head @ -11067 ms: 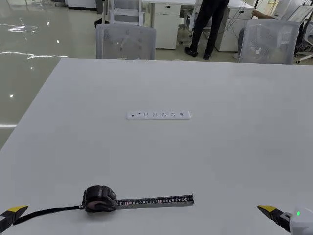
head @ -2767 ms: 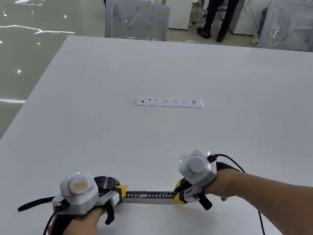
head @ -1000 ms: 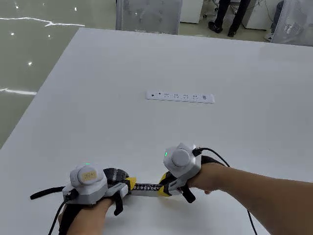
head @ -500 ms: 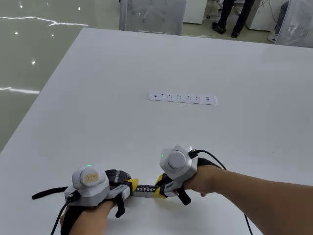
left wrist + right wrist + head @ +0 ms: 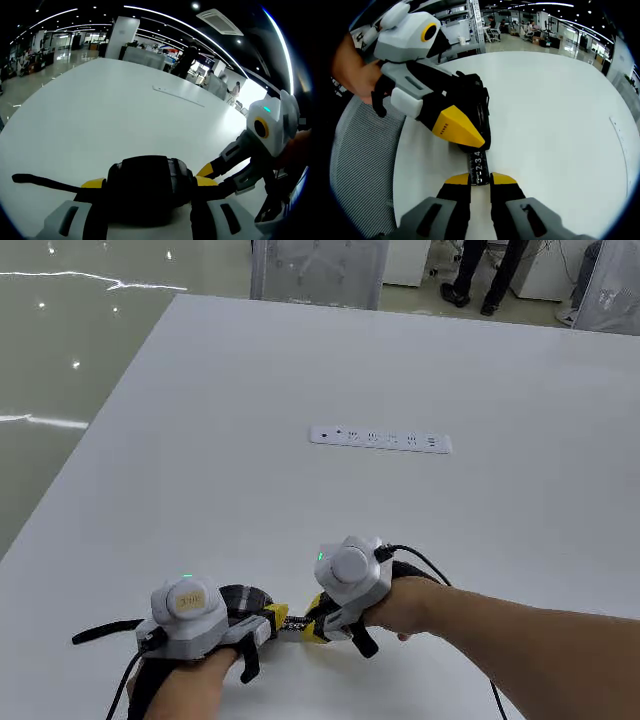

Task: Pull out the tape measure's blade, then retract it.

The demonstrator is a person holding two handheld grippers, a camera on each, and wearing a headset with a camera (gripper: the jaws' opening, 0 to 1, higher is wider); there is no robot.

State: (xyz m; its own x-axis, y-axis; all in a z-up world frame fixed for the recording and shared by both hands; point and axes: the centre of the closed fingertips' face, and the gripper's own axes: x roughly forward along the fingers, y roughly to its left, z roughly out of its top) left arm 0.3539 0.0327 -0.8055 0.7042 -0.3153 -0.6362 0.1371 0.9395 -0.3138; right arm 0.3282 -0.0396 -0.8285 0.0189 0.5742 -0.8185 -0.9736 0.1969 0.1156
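- The job now looks like letting the blade (image 5: 477, 162) slide back into the tape measure (image 5: 147, 185). Only a short bit of blade sticks out, with the numbers 2, 3 and 4 showing.
- To do it well, I think the right gripper (image 5: 480, 179) should move slowly and straight at the round black case. That way the blade stays flat and does not bend or snap back.
- The left gripper (image 5: 270, 620) should hold the case firm and level on the white table (image 5: 400, 510), so the case does not roll or tip.
- It seems best to let go of the blade only when its tip is right at the mouth of the case.
- The left gripper's two yellow fingers are squeezed onto the case, one on each side.
- The right gripper's two yellow fingers are pinched tight on the blade, one on each edge, near its end.
- The case sits just in front of the right gripper's fingertips. It is very near but not touching them.
- The two grippers are just beside each other at the near edge of the table.
- The black strap (image 5: 100, 630) trails off to the left of the case.
- A white power strip (image 5: 380, 438) lies well apart, in the middle of the table.
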